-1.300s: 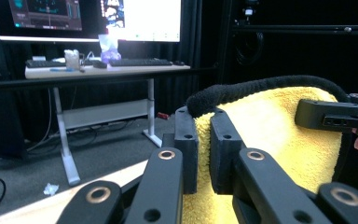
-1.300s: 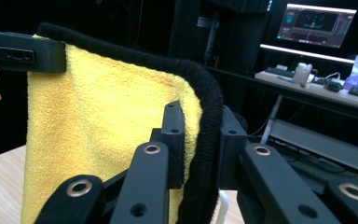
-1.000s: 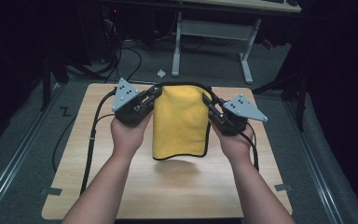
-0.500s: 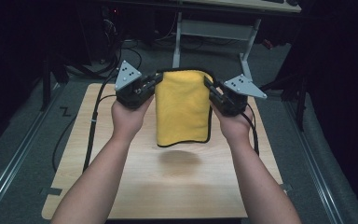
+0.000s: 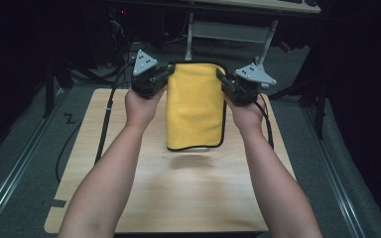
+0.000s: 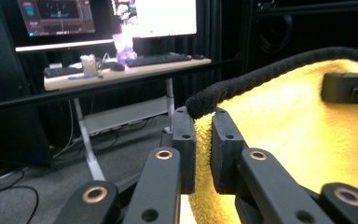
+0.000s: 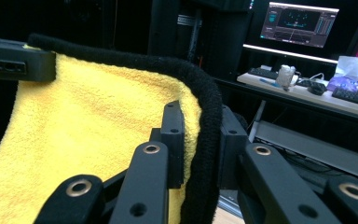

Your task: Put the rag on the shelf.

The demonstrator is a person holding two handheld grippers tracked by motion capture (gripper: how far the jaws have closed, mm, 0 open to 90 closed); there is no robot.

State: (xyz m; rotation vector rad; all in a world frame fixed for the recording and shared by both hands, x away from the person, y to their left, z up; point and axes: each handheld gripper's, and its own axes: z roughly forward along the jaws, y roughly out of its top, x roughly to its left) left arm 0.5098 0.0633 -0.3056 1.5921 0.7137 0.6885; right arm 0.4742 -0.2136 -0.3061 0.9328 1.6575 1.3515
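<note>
Left gripper (image 5: 164, 81) and right gripper (image 5: 224, 83) each clamp the yellow towel (image 5: 195, 106) (black-edged), hanging above the table (image 5: 129, 198).

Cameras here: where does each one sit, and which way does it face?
High view: above the person's side, looking forward and down on the table; shows both forearms, left gripper, right gripper.
Left gripper view: rides that gripper, faces the desk; jaws pinch the yellow towel.
Right gripper view: likewise, from the other corner.
Shared: the towel, its black edge.
</note>
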